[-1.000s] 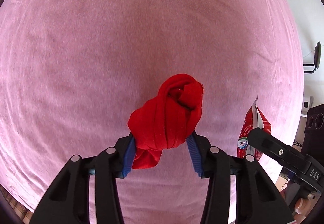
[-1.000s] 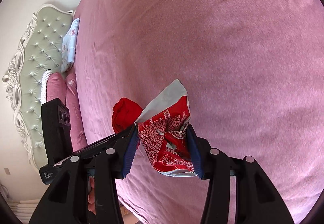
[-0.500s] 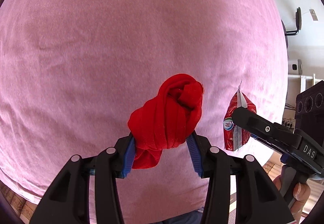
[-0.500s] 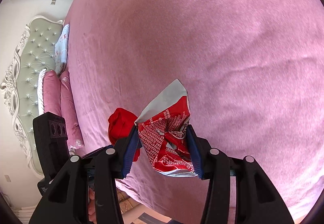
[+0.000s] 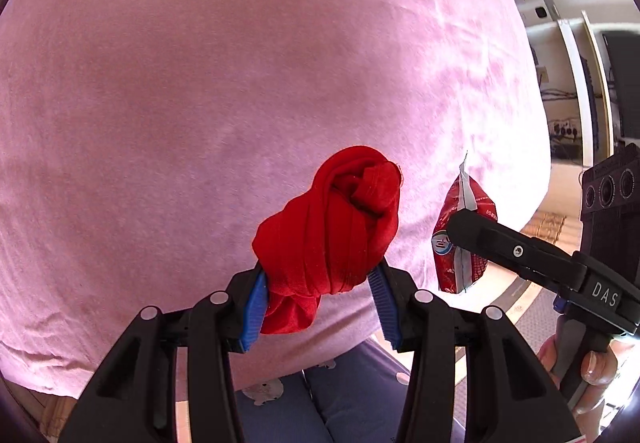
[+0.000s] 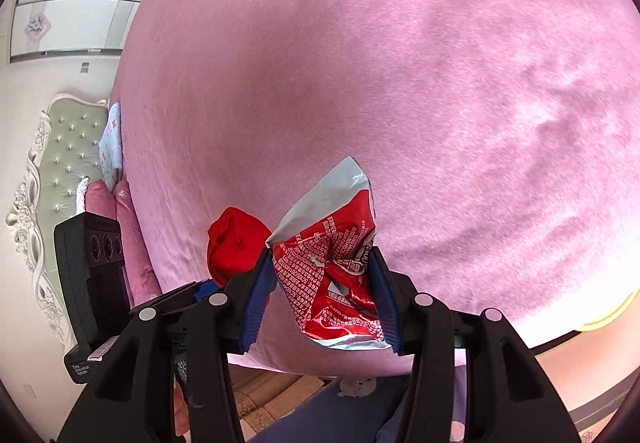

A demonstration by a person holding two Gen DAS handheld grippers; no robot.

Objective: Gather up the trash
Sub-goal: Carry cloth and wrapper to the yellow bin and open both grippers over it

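A knotted red cloth (image 5: 332, 231) is pinched between the blue pads of my left gripper (image 5: 320, 307), held in the air over the pink bedspread (image 5: 200, 83). My right gripper (image 6: 320, 303) is shut on a crumpled red and silver snack wrapper (image 6: 332, 267). In the left wrist view the wrapper (image 5: 460, 239) hangs from the right gripper's black finger at the right. In the right wrist view the red cloth (image 6: 236, 247) shows just left of the wrapper. Both grippers are near the bed's front edge.
The pink bedspread (image 6: 400, 83) fills both views. A padded grey headboard (image 6: 68, 163) and pillows (image 6: 120, 211) lie at the left in the right wrist view. A person's purple trousers (image 5: 344, 395) show below the grippers. White shelving and a dark screen (image 5: 624, 83) stand at the right.
Both grippers have pulled back across the bed toward its front edge, still gripping the cloth and the wrapper. The person's trousers and the floor have come into view below.
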